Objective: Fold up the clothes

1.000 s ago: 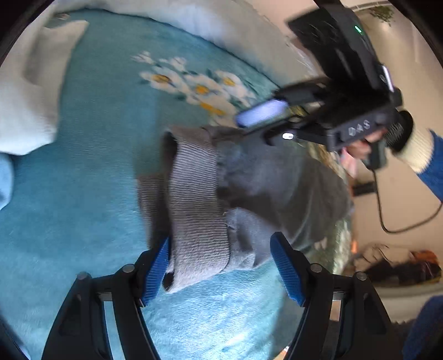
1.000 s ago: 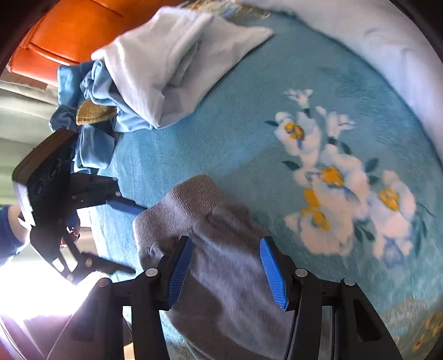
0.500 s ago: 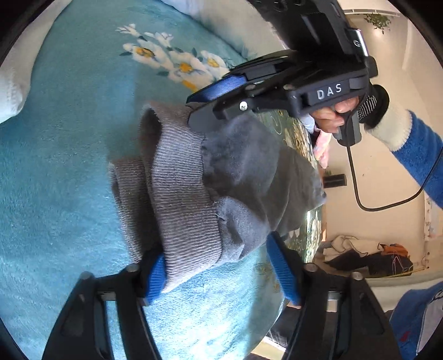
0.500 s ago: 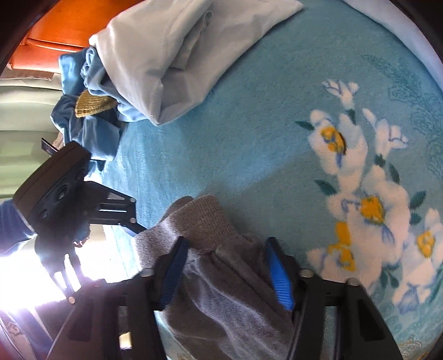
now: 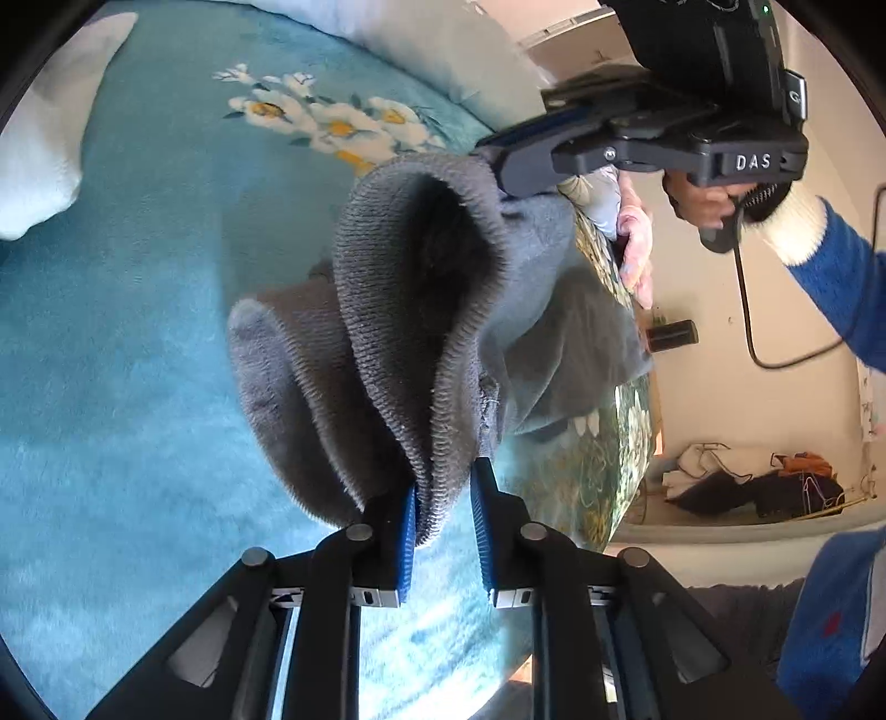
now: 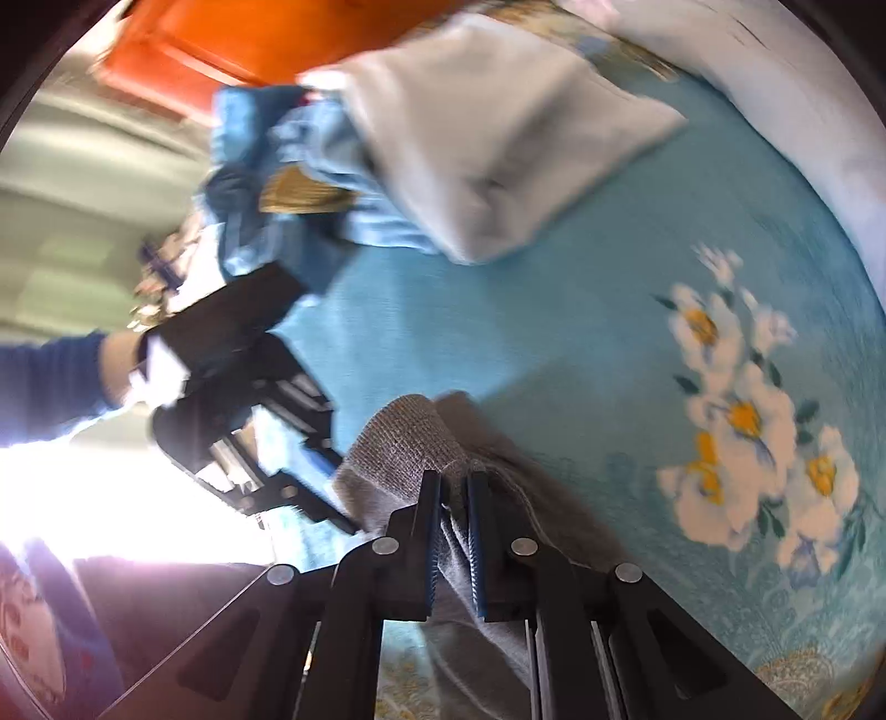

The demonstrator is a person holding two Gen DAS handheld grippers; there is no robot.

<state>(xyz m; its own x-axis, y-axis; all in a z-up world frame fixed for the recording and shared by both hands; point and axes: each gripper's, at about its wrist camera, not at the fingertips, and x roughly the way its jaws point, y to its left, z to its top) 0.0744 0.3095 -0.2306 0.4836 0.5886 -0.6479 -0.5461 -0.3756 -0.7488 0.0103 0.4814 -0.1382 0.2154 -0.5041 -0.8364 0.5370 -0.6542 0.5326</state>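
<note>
A grey garment with a ribbed hem hangs over the blue floral bedspread. My left gripper is closing, its blue pads pressing one side of the ribbed hem. In the left wrist view the right gripper pinches the far side of the same hem, so the opening gapes between the two. In the right wrist view my right gripper is closing too, pads clamped on a thin fold of the grey garment. The left gripper shows at its left, blurred.
A folded white cloth and a heap of blue clothes lie at the bed's far side by an orange headboard. The bed's edge drops off to the right, with dark clutter on the floor beyond.
Both grippers went from standing wide around the garment to clamped on its hem. The garment has come up off the bedspread and its hem now gapes open.
</note>
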